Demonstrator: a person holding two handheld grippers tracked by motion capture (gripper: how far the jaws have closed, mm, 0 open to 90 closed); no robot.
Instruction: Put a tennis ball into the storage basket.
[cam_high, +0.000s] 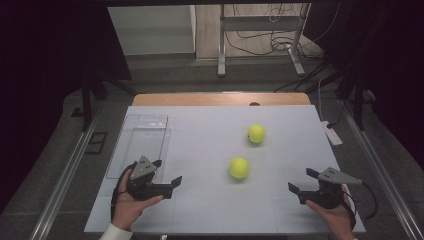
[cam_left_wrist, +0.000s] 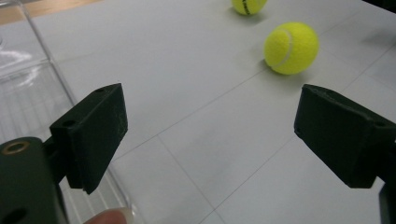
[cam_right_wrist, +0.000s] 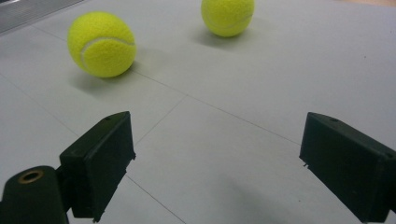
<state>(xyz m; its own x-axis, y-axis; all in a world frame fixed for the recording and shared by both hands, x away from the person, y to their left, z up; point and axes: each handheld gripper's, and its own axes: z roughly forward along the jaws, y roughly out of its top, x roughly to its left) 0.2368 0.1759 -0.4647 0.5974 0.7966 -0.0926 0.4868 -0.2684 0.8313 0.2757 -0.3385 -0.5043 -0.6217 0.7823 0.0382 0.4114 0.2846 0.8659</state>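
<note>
Blocky matte-black left gripper (cam_left_wrist: 210, 135) near fuzzy round ball (cam_left_wrist: 291, 48)

No readable text, label, brand or number found in any view. Far tennis ball (cam_left_wrist: 249, 5), at 12 o'clock edge of left gripper view, bore dark mark, too small and cropped to read. Near tennis ball (cam_high: 239, 168) showed seam lines only, no print legible. Dark plate (cam_high: 96, 142) on floor at 9 o'clock of table (cam_high: 210, 130) in high view carried pale outlined shape, possibly a digit, too blurred to tell.
</note>
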